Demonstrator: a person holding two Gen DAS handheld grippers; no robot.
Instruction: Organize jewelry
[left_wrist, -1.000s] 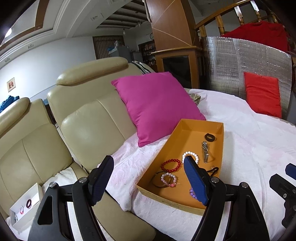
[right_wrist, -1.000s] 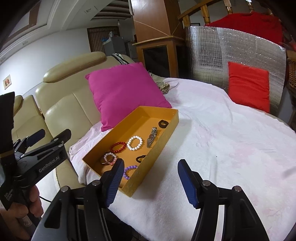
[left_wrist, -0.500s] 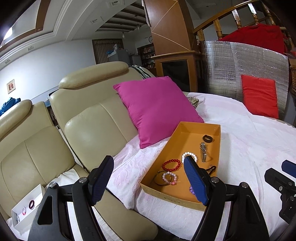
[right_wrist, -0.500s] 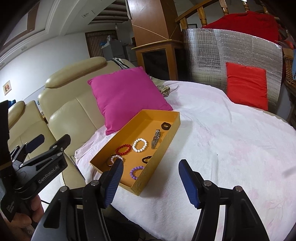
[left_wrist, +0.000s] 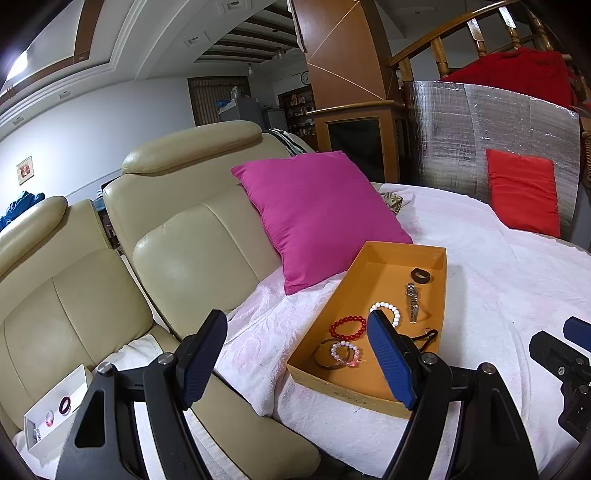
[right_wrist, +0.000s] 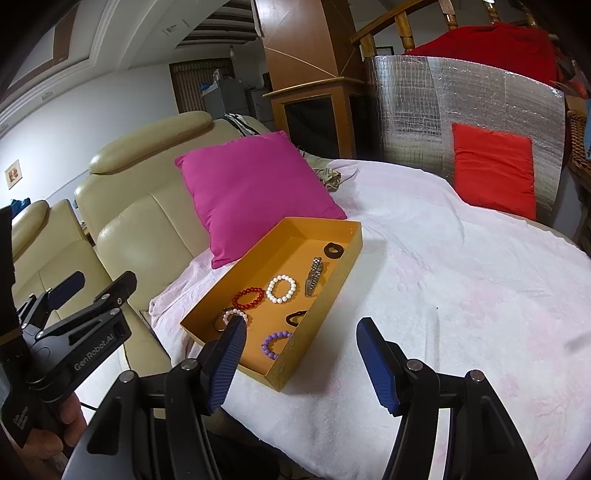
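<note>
- Jewelry sits in your shallow orange cardboard tray (right_wrist: 341, 275), on the table's white textured cloth (right_wrist: 461, 295), just beside a pink cushion (right_wrist: 255, 192).
- Inside the tray you have a white bead bracelet (right_wrist: 282, 289), a red bead bracelet (right_wrist: 248, 298), a purple bead bracelet (right_wrist: 274, 344), a pale pink bead bracelet (left_wrist: 345, 353), a metal link watch (right_wrist: 314, 281) and a dark ring-shaped piece (right_wrist: 333, 250).
- Your left tool (left_wrist: 295, 360) is spread wide, holding nothing.
- Your right tool (right_wrist: 301, 363) is likewise spread and empty, above the tray's near corner.
- A small white box (left_wrist: 55, 411) with more pieces rests on the cream leather sofa (left_wrist: 184, 251).
</note>
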